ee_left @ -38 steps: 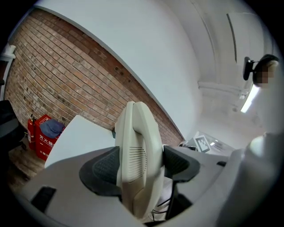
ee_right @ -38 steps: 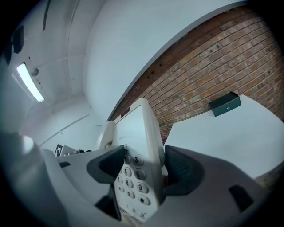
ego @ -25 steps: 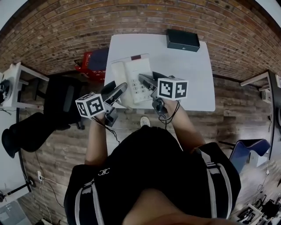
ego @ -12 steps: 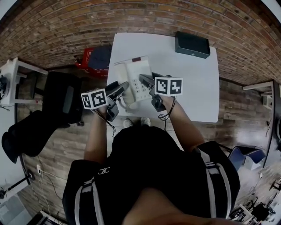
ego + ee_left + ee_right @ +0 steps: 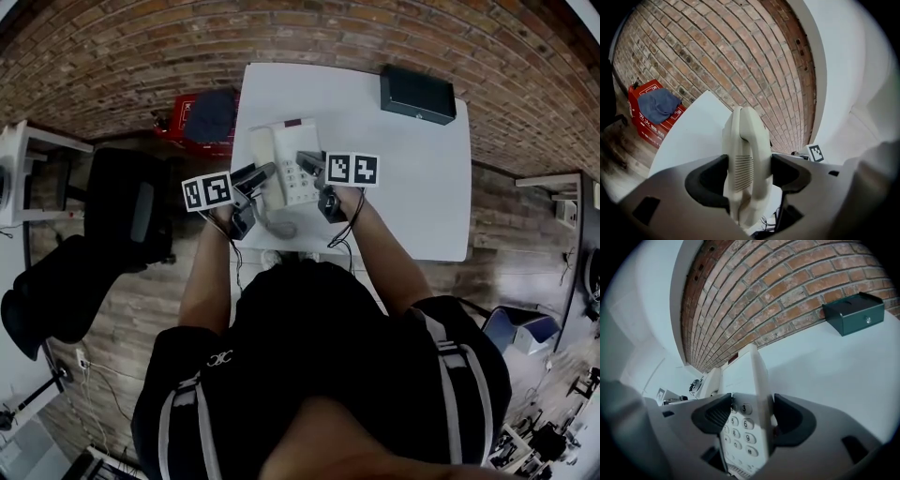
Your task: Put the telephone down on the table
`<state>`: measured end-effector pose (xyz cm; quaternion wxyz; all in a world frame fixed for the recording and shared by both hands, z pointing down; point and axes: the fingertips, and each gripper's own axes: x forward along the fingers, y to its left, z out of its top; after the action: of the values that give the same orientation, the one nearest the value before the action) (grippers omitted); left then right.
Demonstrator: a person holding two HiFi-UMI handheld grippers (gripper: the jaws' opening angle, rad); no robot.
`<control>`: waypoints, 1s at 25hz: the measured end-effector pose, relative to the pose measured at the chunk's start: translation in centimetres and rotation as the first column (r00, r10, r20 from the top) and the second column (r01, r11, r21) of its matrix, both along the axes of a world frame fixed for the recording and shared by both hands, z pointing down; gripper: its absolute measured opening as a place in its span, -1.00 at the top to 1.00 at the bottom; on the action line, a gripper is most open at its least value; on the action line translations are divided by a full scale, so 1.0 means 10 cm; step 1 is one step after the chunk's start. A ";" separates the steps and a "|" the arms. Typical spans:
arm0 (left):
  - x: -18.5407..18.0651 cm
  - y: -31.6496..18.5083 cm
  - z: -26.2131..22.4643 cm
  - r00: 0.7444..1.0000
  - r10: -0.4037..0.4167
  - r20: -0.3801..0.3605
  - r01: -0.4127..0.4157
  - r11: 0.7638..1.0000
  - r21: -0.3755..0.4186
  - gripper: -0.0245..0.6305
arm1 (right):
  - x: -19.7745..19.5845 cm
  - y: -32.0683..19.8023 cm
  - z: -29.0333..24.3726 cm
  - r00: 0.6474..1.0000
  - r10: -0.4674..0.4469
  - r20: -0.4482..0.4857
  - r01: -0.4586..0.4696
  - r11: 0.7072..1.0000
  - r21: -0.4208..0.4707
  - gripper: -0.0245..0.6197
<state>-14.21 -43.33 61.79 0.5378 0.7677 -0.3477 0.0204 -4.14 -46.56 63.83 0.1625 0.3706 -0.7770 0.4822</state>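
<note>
Left gripper [image 5: 746, 174]: jaws clamped on the cream plastic handset [image 5: 742, 140] that lies along the left side of the cream push-button desk telephone [image 5: 289, 167]. Right gripper [image 5: 749, 417]: jaws clamped across the right edge of the telephone base, at the grey keypad [image 5: 739, 433].

Position: the telephone is over the near left part of the white rectangular table [image 5: 403, 187], its coiled cord [image 5: 277, 226] trailing toward the near edge. No view settles whether the underside touches the tabletop.

Progress (judged): the telephone is at its place over the table. Setting it fully down, if it is not down already, and opening both grippers remain.

Orientation: keypad face up. The long axis runs from near edge to far edge. The red-marked end points away from the person, and the handset lies parallel to that axis.
</note>
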 end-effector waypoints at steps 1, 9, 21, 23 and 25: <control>-0.01 -0.02 0.04 1.000 0.000 -0.002 0.000 1.000 -0.005 0.02 | 0.00 -0.02 0.04 1.000 0.003 -0.002 -0.003 1.000 -0.007 0.17; -0.06 -0.03 0.46 1.000 0.009 -0.009 -0.010 0.996 -0.090 0.02 | -0.07 -0.04 0.43 0.999 -0.014 -0.036 0.012 0.998 -0.060 0.18; -0.07 0.05 0.80 0.999 0.033 0.024 -0.028 0.984 -0.174 0.02 | -0.10 0.04 0.79 0.999 -0.035 -0.029 0.032 0.993 -0.116 0.18; -0.07 0.06 0.80 0.999 0.041 0.031 -0.035 0.984 -0.176 0.02 | -0.09 0.05 0.83 1.000 -0.027 -0.006 0.026 0.992 -0.121 0.18; -0.05 0.05 0.81 0.998 0.050 0.043 -0.042 0.984 -0.176 0.01 | -0.07 0.06 0.86 1.000 -0.014 0.021 0.017 0.992 -0.124 0.17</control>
<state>-14.66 -42.80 69.86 0.5941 0.7247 -0.3395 0.0812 -4.82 -45.98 72.39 0.1813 0.3489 -0.7500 0.5319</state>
